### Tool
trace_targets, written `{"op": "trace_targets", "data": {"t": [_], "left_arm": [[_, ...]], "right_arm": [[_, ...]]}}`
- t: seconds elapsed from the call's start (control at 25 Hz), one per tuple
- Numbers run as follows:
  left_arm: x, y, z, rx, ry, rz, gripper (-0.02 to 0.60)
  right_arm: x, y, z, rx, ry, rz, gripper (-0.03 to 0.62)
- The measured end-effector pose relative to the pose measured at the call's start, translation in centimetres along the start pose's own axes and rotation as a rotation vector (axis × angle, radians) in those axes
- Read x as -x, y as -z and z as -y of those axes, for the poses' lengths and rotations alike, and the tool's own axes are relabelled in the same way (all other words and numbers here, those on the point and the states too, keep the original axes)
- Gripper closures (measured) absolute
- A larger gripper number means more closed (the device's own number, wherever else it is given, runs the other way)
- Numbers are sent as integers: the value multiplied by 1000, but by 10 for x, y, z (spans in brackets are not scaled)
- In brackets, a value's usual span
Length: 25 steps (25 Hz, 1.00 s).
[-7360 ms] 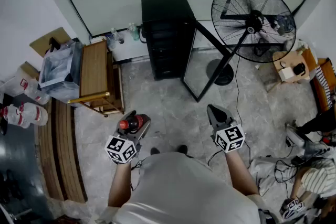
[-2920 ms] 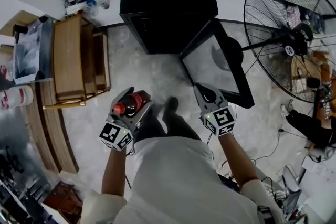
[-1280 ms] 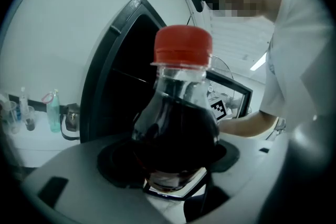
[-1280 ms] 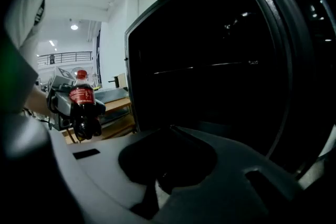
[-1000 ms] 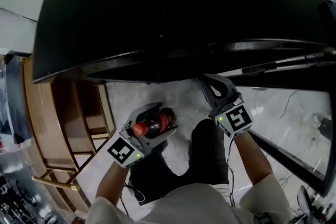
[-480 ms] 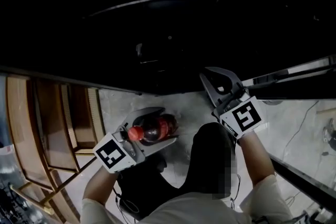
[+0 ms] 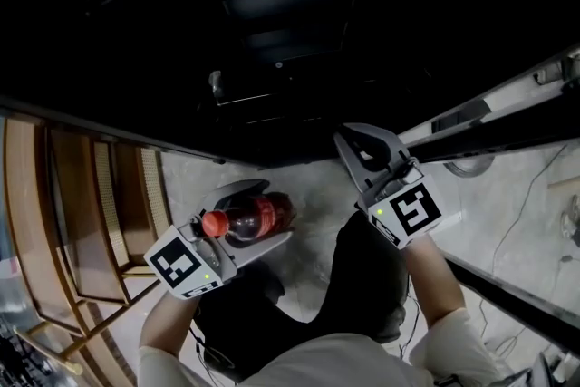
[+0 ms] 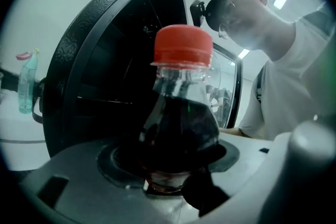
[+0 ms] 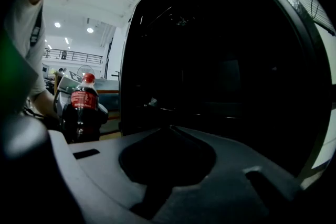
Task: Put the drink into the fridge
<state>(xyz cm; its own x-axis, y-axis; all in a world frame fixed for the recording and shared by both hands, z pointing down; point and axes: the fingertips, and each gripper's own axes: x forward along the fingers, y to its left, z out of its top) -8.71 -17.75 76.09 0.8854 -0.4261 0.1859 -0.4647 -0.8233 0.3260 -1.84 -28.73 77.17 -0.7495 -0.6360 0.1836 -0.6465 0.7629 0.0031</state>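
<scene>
Left gripper [image 7: 265, 215]: jaws set wide and clamped on the lower body of the drink bottle [image 8: 181, 134]. Bottle is clear plastic with dark cola, and its red cap [image 8: 182, 44] is on. In the right gripper view it stands upright in the grip.

Label: a red band [image 9: 81, 98] round the bottle, with white lettering too small to read. No brand confirmed.

Position: the bottle is outside the fridge [image 7: 290, 32], just in front of its open front and above the pale marbled floor [image 7: 313, 190]. The fridge is black and its interior is dark. Its glass door [image 8: 231, 86] is swung open on the right.

Right gripper [image 7: 361, 140]: jaws closed tip to tip with nothing between them, held near the fridge opening beside the bottle.

Marker cubes: black-and-white square patterns on the left [image 7: 181, 266] and right [image 7: 408, 211] grippers, no text.

Also noted: a wooden slatted rack [image 7: 82, 213] left of the fridge, and the person's white shirt [image 8: 294, 76]
</scene>
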Motion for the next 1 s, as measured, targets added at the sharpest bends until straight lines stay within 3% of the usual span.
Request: {"op": "trace_targets", "data": {"t": [0.48,0.72,0.92,1.0], "left_arm": [[-25,-39,9,-114,-72,66,279],[-39,-78,10,-169,-96,79,279],[-63,-113,-5,-274,-172,75,279],[-74,-123,-10,-277,-181,82,279]], "right_arm": [[35,-18,4,53,36,20,595],[54,-41,7,77,61,36,595],[62,-63,13,116,78,51,595],[64,-68,13,119,80,60,595]]}}
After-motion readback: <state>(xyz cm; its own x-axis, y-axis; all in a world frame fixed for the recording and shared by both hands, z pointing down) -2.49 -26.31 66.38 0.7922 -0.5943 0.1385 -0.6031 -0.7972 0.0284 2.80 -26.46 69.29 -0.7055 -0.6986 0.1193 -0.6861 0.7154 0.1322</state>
